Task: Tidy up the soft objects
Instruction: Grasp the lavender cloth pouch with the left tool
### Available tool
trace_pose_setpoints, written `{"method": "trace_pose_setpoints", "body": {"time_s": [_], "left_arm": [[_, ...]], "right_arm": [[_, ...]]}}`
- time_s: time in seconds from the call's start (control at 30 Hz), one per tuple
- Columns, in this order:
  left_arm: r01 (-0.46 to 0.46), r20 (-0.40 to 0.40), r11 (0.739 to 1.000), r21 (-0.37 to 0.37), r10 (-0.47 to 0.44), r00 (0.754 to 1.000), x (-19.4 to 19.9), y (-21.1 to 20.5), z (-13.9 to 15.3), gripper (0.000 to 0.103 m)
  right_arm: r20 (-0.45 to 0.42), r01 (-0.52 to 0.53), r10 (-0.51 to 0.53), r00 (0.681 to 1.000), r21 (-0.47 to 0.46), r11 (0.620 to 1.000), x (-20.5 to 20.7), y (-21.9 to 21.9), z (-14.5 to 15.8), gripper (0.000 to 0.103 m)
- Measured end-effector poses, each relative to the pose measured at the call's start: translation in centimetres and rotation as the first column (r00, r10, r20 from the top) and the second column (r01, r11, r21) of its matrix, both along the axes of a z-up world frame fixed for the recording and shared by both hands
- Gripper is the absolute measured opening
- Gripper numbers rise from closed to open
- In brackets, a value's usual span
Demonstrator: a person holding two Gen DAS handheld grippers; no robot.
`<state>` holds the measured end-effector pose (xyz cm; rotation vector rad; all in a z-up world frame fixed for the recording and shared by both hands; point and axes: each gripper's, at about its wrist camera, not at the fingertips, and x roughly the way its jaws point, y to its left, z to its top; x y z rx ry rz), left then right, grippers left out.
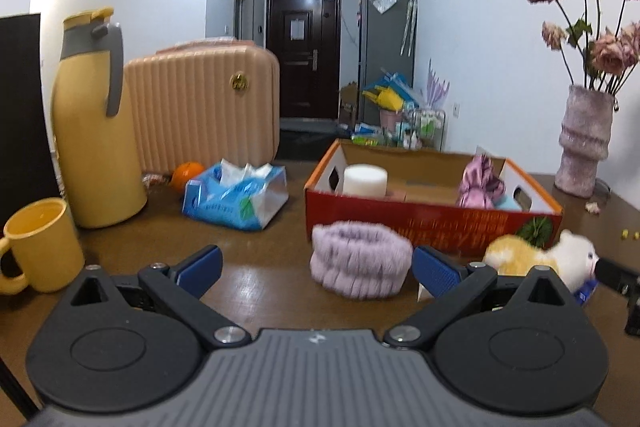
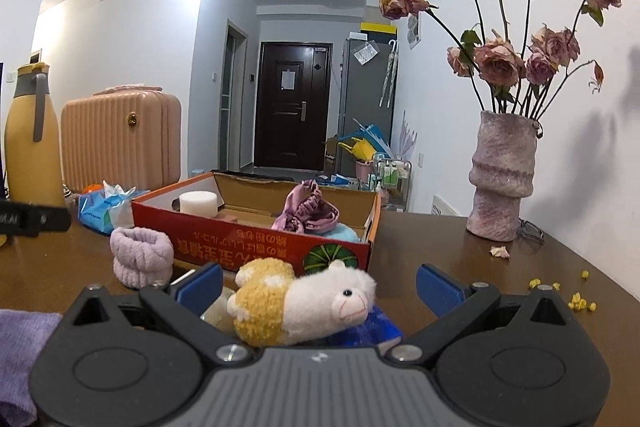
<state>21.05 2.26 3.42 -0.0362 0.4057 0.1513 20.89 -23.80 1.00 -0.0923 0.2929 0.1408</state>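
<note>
A red cardboard box [image 1: 432, 223] [image 2: 256, 247] stands on the brown table, holding a white foam cylinder [image 1: 365, 179] [image 2: 198, 203], a purple satin scrunchie [image 1: 480, 185] [image 2: 306, 213] and something light blue. In front of it lies a fluffy lilac headband [image 1: 360, 259] [image 2: 141, 257]. My left gripper [image 1: 316, 267] is open, with the headband just beyond and between its fingers. A white and yellow plush alpaca [image 2: 300, 303] [image 1: 536, 257] lies on a blue item between the open fingers of my right gripper [image 2: 320, 281]; the pads do not touch it.
A yellow thermos [image 1: 94, 123], a yellow mug [image 1: 38, 245], a blue tissue pack [image 1: 236, 197], an orange [image 1: 187, 174] and a pink case [image 1: 204, 111] stand on the left. A vase of dried roses [image 2: 502, 179] stands right, near yellow crumbs [image 2: 576, 297]. A purple cloth [image 2: 24, 343] lies at lower left.
</note>
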Motion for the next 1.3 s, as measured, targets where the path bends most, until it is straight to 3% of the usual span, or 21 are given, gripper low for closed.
{"method": "trace_pose_setpoints", "body": {"time_s": [0.77, 0.97, 1.23, 1.3], "left_arm": [[-0.014, -0.212, 0.999, 0.028, 0.020, 0.977, -4.8, -1.1, -4.3, 0.103], [-0.026, -0.277, 0.998, 0.051, 0.039, 0.960, -4.4, -1.4, -5.9, 0.103], [0.002, -0.306, 0.999, 0.043, 0.011, 0.952, -3.6, -1.7, -6.7, 0.103], [0.023, -0.301, 0.999, 0.035, -0.011, 0.953, -3.4, -1.8, -6.7, 0.098]], "right_arm": [[-0.085, 0.016, -0.015, 0.996, 0.003, 1.000, -2.5, -0.4, -1.3, 0.103], [-0.097, 0.019, -0.018, 0.995, 0.006, 1.000, -2.6, -0.5, -1.4, 0.103], [-0.112, 0.029, -0.029, 0.993, 0.002, 1.000, -2.5, -0.5, -1.6, 0.103], [-0.115, 0.030, -0.029, 0.993, 0.001, 1.000, -2.4, -0.5, -1.7, 0.103]]}}
